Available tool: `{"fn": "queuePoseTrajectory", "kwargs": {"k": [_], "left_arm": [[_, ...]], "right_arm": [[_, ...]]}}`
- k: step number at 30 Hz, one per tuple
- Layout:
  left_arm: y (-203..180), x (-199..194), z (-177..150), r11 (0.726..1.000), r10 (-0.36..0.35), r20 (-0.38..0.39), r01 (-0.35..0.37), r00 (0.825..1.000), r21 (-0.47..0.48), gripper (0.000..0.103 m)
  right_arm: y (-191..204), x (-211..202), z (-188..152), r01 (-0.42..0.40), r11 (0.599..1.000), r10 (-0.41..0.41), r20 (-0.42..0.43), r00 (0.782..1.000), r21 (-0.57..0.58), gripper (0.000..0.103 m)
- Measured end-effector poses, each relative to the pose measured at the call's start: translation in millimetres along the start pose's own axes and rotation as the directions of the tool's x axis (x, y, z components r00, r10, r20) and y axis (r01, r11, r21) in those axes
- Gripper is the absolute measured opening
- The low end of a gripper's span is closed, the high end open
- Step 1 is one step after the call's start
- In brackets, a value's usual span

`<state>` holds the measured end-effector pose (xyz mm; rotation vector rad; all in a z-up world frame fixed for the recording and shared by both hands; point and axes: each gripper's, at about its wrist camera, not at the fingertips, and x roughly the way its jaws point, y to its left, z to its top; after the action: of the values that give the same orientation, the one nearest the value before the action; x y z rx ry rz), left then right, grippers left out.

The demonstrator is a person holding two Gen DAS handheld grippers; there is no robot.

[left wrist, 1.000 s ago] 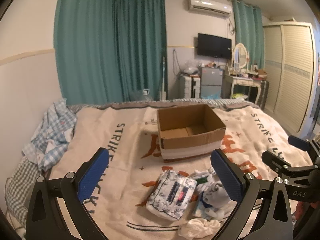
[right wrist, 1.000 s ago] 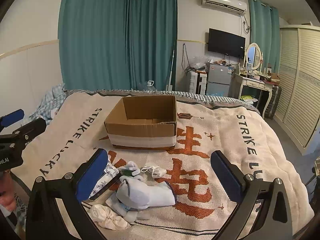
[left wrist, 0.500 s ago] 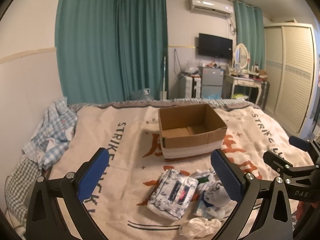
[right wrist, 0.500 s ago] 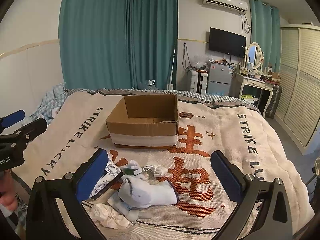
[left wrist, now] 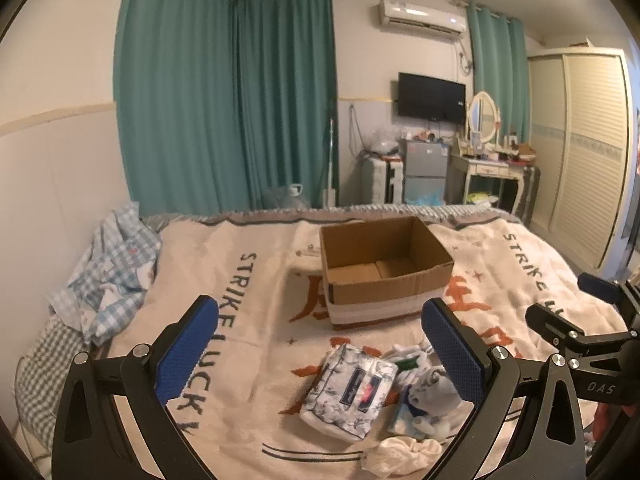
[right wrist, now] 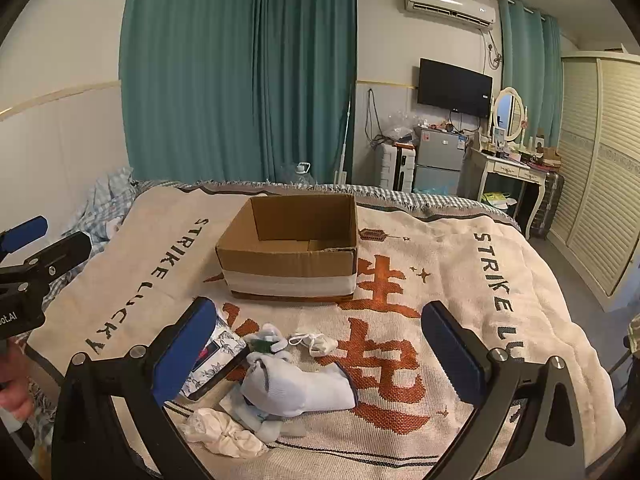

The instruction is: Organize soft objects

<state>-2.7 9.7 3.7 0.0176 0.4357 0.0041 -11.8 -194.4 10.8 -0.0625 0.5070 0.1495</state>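
An open, empty cardboard box [left wrist: 384, 270] [right wrist: 292, 252] stands mid-bed on the cream blanket [left wrist: 256, 280]. In front of it lies a pile of soft things: a floral tissue pack [left wrist: 350, 390] [right wrist: 218, 350], a pale blue sock bundle [right wrist: 300, 388] [left wrist: 430, 396], a crumpled cream cloth [left wrist: 400, 454] [right wrist: 224, 432], and small white socks [right wrist: 316, 342]. My left gripper [left wrist: 320, 344] is open and empty above the pile. My right gripper [right wrist: 320, 344] is open and empty, also above the pile.
Blue checked clothes [left wrist: 108, 276] are heaped at the bed's left edge. Beyond the bed foot stand green curtains [left wrist: 224, 100], a small fridge [right wrist: 438, 164], a dressing table [right wrist: 508, 168] and a wardrobe [left wrist: 584, 152].
Both grippers have drifted slightly; the box and pile sit a little lower and nearer in the views. Nothing was grasped.
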Motion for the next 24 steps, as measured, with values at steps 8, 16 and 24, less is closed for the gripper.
{"fn": "queuePoseTrajectory", "kwargs": {"k": [8, 16, 24], "left_arm": [[0, -6, 0, 1.0, 0.003, 0.011, -0.003, 1.0, -0.008, 0.103], [5, -9, -6, 1.0, 0.005, 0.006, -0.005, 1.0, -0.027, 0.103], [9, 16, -25, 1.0, 0.013, -0.068, -0.015, 0.998, -0.027, 0.103]], "right_arm": [[3, -10, 2, -0.001, 1.0, 0.001, 0.011, 1.0, -0.015, 0.103], [12, -12, 1, 0.007, 0.999, -0.007, -0.001, 1.0, -0.043, 0.103], [17, 13, -18, 0.0, 0.998, -0.006, -0.09, 0.996, -0.062, 0.103]]}}
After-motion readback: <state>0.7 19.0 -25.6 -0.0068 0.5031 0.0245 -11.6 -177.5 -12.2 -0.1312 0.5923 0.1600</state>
